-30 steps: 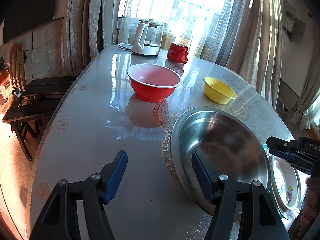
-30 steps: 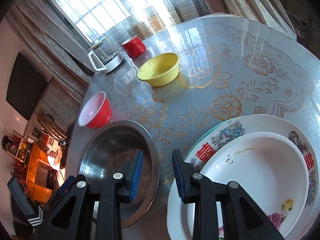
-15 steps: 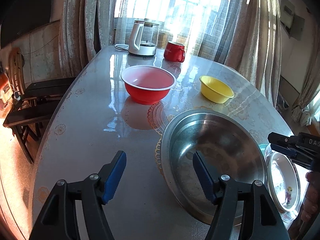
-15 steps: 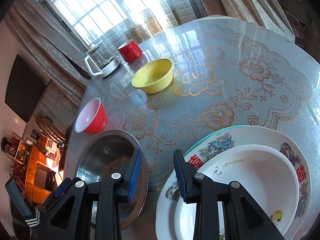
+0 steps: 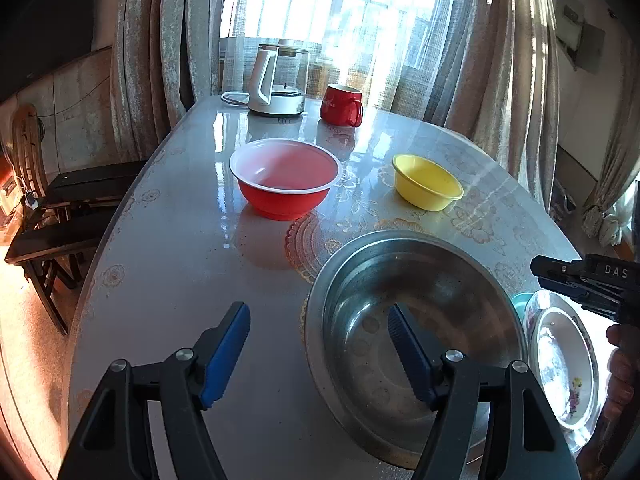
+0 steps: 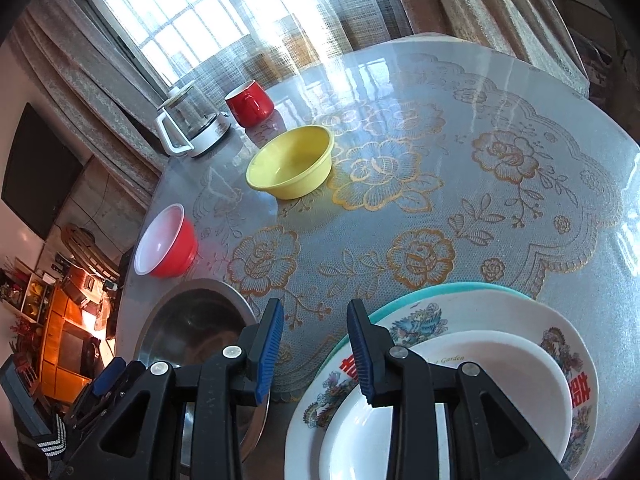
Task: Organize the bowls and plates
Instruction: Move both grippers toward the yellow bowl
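Observation:
A large steel bowl [image 5: 416, 336] sits on the table near the front; it also shows in the right wrist view [image 6: 192, 332]. My left gripper [image 5: 318, 328] is open and empty, its right finger over the bowl's inside. A red bowl [image 5: 285, 178] and a yellow bowl [image 5: 427, 182] stand farther back, also in the right wrist view as the red bowl [image 6: 165, 247] and the yellow bowl [image 6: 292, 168]. A stack of plates [image 6: 472, 376] lies at the front right, a white dish on top. My right gripper [image 6: 314, 340] is open and empty between steel bowl and stack.
A glass kettle [image 5: 280, 80] and a red mug [image 5: 341, 105] stand at the table's far end by the curtained window. Dark chairs [image 5: 60, 216] stand left of the table. The tabletop [image 6: 440, 216] has a gold floral cloth under glass.
Both grippers have drawn back and up. The steel bowl now sits farther from my left gripper, and the right gripper has drifted off the bowl's rim toward the gap beside the plates.

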Demonstrator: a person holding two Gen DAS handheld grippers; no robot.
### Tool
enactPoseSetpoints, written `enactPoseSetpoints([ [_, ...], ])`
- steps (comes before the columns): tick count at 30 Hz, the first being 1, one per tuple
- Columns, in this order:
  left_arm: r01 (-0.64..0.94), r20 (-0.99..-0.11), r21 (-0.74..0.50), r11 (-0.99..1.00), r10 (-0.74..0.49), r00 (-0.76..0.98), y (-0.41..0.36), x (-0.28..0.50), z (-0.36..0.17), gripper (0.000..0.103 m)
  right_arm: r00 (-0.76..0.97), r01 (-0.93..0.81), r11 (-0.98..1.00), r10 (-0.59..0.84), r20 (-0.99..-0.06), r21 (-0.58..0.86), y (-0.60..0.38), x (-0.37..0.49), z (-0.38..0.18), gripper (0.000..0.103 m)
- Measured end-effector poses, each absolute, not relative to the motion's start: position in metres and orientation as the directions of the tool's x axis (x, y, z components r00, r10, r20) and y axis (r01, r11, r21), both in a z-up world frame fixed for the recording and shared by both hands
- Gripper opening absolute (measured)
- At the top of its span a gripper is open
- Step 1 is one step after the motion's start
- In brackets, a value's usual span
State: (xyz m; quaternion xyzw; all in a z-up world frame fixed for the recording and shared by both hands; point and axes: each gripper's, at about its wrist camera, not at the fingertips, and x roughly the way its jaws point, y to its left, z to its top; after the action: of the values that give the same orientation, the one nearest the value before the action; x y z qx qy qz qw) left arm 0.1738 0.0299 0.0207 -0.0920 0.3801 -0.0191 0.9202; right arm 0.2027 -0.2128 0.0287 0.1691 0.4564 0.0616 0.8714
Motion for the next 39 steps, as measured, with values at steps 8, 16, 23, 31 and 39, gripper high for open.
enactPoseSetpoints([
  [8,-0.033,-0.694,-0.181,0.983,-0.104,0.712,0.032,0.186,0.03,0.075,0.576,0.059,0.951,0.216,-0.788,0.304,-0.223,0.236,0.035,0.037],
  [16,-0.026,-0.688,-0.191,0.981,-0.115,0.716,0.027,0.205,0.041,0.077,0.551,0.075,0.939,0.24,-0.799,0.334,-0.228,0.276,0.035,0.039],
  [23,-0.022,-0.699,-0.2,0.98,-0.127,0.704,0.019,0.228,0.05,0.079,0.53,0.101,0.927,0.257,-0.808,0.361,-0.222,0.327,0.025,0.04],
  [31,-0.012,-0.707,-0.178,0.984,-0.119,0.697,0.012,0.246,0.054,0.081,0.497,0.143,0.914,0.265,-0.826,0.38,-0.214,0.373,0.0,0.04],
  [39,0.001,-0.716,-0.166,0.986,-0.121,0.688,0.007,0.259,0.057,0.081,0.46,0.176,0.898,0.287,-0.84,0.403,-0.211,0.386,-0.022,0.036],
])
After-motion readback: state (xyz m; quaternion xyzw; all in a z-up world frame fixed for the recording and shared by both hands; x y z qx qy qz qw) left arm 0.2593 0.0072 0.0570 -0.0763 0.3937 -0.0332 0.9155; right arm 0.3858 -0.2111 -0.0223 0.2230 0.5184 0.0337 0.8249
